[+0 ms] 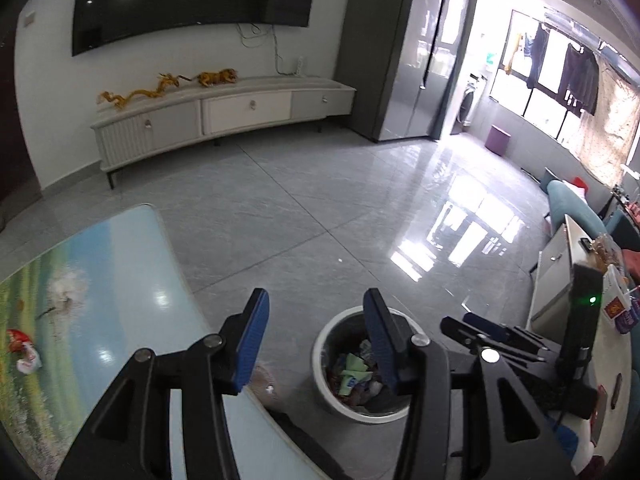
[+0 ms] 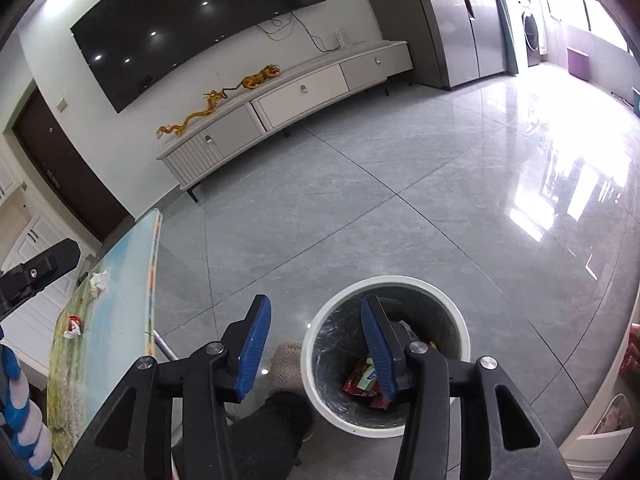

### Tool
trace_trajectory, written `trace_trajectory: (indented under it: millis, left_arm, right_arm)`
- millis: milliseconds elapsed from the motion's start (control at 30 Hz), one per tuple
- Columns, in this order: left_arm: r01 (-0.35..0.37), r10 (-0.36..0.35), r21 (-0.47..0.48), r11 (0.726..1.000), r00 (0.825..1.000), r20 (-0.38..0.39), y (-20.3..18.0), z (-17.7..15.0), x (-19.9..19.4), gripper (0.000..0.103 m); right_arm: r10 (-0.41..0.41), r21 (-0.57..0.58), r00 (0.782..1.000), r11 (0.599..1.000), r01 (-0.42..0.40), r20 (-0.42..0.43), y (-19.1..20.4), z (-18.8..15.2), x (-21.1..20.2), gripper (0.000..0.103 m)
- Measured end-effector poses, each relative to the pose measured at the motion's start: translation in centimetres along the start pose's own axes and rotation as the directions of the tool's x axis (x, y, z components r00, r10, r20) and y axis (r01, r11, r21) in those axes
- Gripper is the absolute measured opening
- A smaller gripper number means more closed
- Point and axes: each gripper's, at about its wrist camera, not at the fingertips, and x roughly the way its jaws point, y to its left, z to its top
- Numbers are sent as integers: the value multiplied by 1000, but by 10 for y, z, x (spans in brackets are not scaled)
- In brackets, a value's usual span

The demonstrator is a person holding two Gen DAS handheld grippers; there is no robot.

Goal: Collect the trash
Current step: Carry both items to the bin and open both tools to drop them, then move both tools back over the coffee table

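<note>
A white round trash bin (image 1: pixel 320 364) (image 2: pixel 452 312) stands on the floor, holding colourful wrappers (image 1: pixel 352 376) (image 2: pixel 362 380). My left gripper (image 1: pixel 316 336) hangs open above the bin's left side, nothing between its blue pads (image 1: pixel 252 344). My right gripper (image 2: pixel 316 340) is open too, over the bin's left rim, and it also shows at the right of the left wrist view (image 1: pixel 480 330). On the picture-printed table (image 1: pixel 120 264) (image 2: pixel 116 320) lie a red-and-white wrapper (image 1: pixel 22 350) (image 2: pixel 73 326) and a crumpled white tissue (image 1: pixel 68 288) (image 2: pixel 99 280).
A slippered foot (image 2: pixel 286 364) and a dark trouser leg (image 2: pixel 272 428) stand just left of the bin. A TV cabinet (image 1: pixel 224 116) lines the far wall. A white side table (image 1: pixel 568 280) with clutter is at the right. Glossy grey tile floor (image 1: pixel 320 208) stretches ahead.
</note>
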Motion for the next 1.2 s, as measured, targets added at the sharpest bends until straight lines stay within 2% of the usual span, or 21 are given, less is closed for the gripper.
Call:
trace_trajectory:
  millis: [67,167,200,333,533,667,733,900,1000,1067,1200]
  left_arm:
    - [-63,63,-16,998,997,46,18,-5,-24,48]
    - [-166,171,-50,985,979,114,48,-17,-64,57]
    - [-203,210,-62,977,968,136,57,-22,-78,60]
    - [-314,335,-129,941,921,198,98,-39,-126,62]
    - [-411,456,-216,885,859,233,144,-71,-183,63]
    - [-449,508,-257,856,824,253,163,-88,-213,63]
    - [-469,533,-271,841,804,264,170,-91,-222,63]
    - [-491,570,-306,816,774,278,183,-102,-242,63]
    - [-493,582,-328,806,761,287,191,-108,-250,63]
    - [-497,592,-340,798,752,291,196,-112,-254,63]
    - [-491,597,-362,792,744,299,205,-120,-260,63]
  right_arm:
    - [21,-37,1000,999,-21,16,23,1,-8,49]
    - [59,-101,998,993,-55,39,59,0,-19,55]
    - [74,-123,996,990,-68,46,72,-1,-24,58]
    - [127,-199,990,974,-111,67,118,-5,-36,64]
    - [201,-303,976,938,-169,79,185,-10,-50,75]
    - [238,-364,967,912,-190,92,221,-14,-59,80]
    - [251,-393,963,898,-196,94,238,-16,-63,86]
    - [268,-455,956,870,-188,117,270,-24,-72,96]
    - [271,-477,953,861,-177,136,282,-28,-77,102]
    - [275,-493,949,854,-168,153,292,-30,-80,103]
    - [288,-507,943,845,-168,168,305,-34,-83,103]
